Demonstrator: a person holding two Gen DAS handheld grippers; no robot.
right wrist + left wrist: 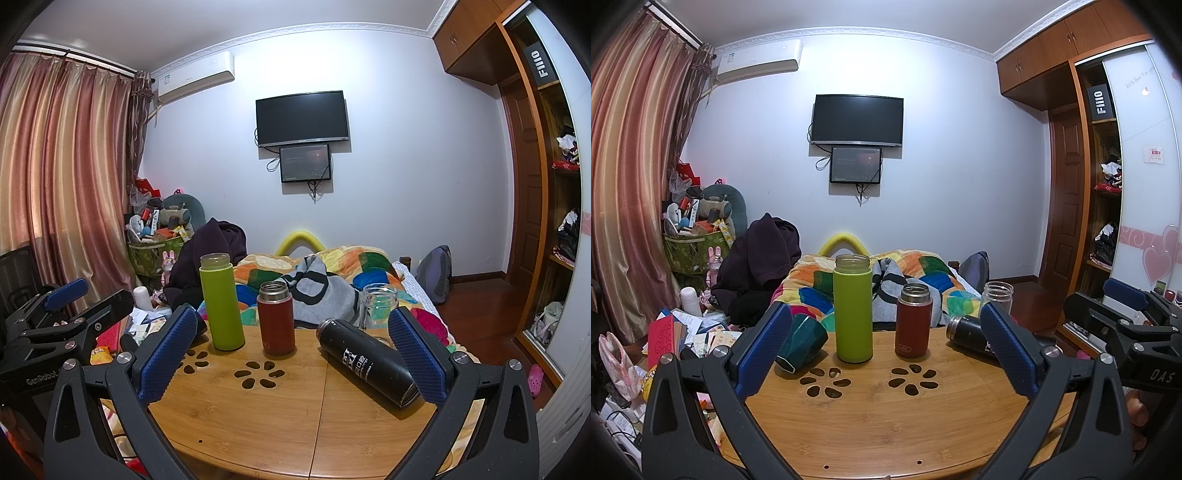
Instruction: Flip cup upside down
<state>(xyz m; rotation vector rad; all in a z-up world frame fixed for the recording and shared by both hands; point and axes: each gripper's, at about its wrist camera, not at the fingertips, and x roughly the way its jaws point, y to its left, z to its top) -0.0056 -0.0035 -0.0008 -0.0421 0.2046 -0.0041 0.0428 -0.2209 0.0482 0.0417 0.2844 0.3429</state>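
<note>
A dark green cup (pixel 801 341) lies on its side at the left of the wooden table (pixel 886 417), just beyond my left finger pad. A tall lime bottle (pixel 852 308), a red flask (pixel 913 319) and a clear glass jar (pixel 997 295) stand upright with no lids. A black flask (pixel 367 362) lies on its side at the right. My left gripper (pixel 886 354) is open and empty above the table's near part. My right gripper (pixel 291 354) is open and empty, its right pad next to the black flask. The green cup is hidden in the right wrist view.
A bed with a colourful quilt (pixel 923 273) lies behind the table. Clutter and papers (pixel 694 328) cover the floor at the left. A wardrobe (pixel 1100 177) stands at the right. The other gripper (pixel 1126 332) shows at the right edge of the left wrist view.
</note>
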